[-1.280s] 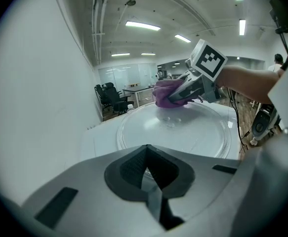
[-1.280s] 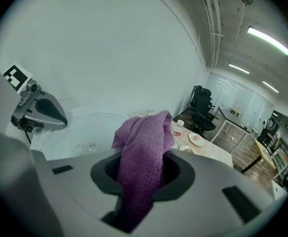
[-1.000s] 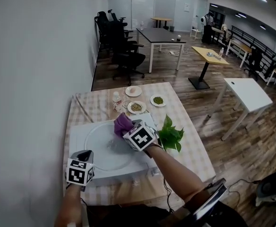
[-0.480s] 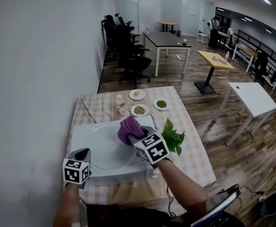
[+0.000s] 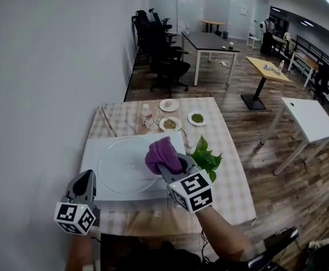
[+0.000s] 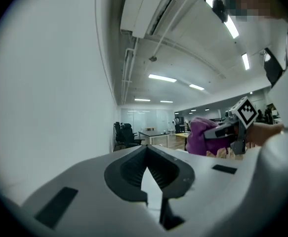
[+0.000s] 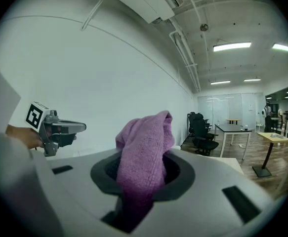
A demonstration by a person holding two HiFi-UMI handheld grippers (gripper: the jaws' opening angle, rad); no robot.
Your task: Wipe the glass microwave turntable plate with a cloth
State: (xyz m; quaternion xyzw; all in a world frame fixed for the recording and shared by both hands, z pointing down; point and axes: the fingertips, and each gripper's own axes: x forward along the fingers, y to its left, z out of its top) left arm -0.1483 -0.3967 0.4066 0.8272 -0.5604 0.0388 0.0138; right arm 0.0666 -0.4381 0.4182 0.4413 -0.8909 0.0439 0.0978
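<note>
The round glass turntable plate [image 5: 122, 161] lies flat on a white board [image 5: 96, 145] on the checked table. My right gripper [image 5: 172, 164] hangs over the plate's right rim, shut on a bunched purple cloth [image 5: 161, 153] that sticks up out of its jaws [image 7: 144, 149]. The cloth looks lifted clear of the glass. My left gripper [image 5: 86, 178] is held off the board's near left corner, tips together and holding nothing; its own view [image 6: 146, 151] looks across at the cloth [image 6: 203, 136] and the right gripper [image 6: 231, 127].
Behind the board stand three small dishes [image 5: 169, 105] [image 5: 170, 123] [image 5: 197, 118] and a small bottle [image 5: 147, 115]. A green leafy sprig [image 5: 207, 157] lies right of the board. A white wall runs close along the table's left side.
My right gripper has drawn back toward me and to the right with the cloth, from the plate's far side to its right rim. The left gripper has pulled back and down to the near left.
</note>
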